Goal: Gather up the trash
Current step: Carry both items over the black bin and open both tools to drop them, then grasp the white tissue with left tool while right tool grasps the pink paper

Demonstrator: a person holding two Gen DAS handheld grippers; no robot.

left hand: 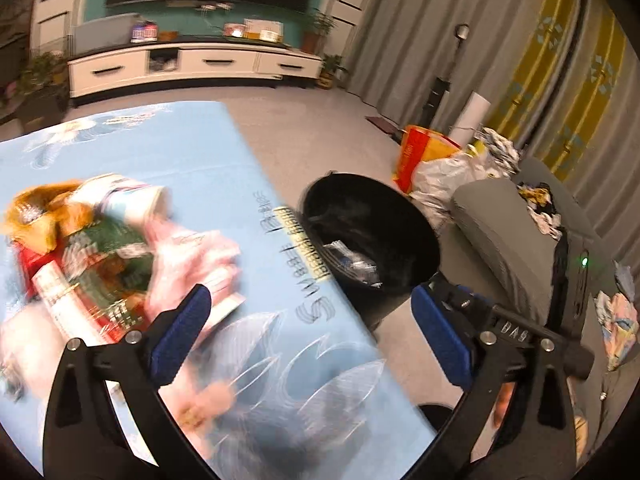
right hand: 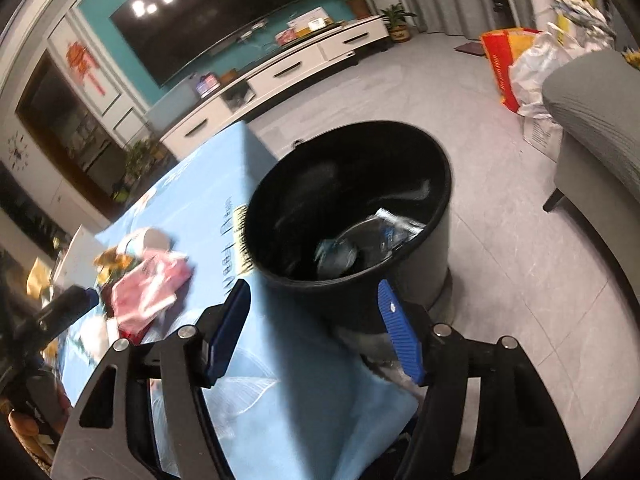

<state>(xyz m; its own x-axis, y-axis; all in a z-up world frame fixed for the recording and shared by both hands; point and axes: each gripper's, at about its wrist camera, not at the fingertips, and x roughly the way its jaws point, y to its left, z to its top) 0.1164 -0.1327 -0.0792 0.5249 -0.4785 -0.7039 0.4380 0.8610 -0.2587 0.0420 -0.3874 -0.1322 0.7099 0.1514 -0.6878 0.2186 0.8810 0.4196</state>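
Both tongs were spread and pinched nothing: the left tongs (left hand: 310, 336) hung over the near edge of the blue-clothed surface (left hand: 240, 208), and the right tongs (right hand: 314, 334) hung near the black bin (right hand: 348, 208), which stood on the floor just beside the right edge of the surface; the step in hand appeared to be the return toward the next item, since the bin already held a clear wrapper (right hand: 384, 232) and the trash pile (left hand: 104, 248) remained on the left part of the surface; the pile was blurred in the left wrist view, but a pink wrapper (right hand: 150, 284), a paper cup (right hand: 146, 240), a yellow-brown crumpled bag (left hand: 36, 212) and a green and red package (left hand: 108, 276) could be told apart; the paper cup lay on its side, its long axis running left to right and its open mouth pointing right, toward the bin; the pink wrapper lay flat, nearest the tongs, its long axis too blurred to judge; the next move would call for one pair of tongs to travel left over the pile, descend around a single item, probably the pink wrapper, and press together on it before any carry to the bin; a grasp across a wrapper's short axis would likely hold best; loose neighbouring items might be dragged along.
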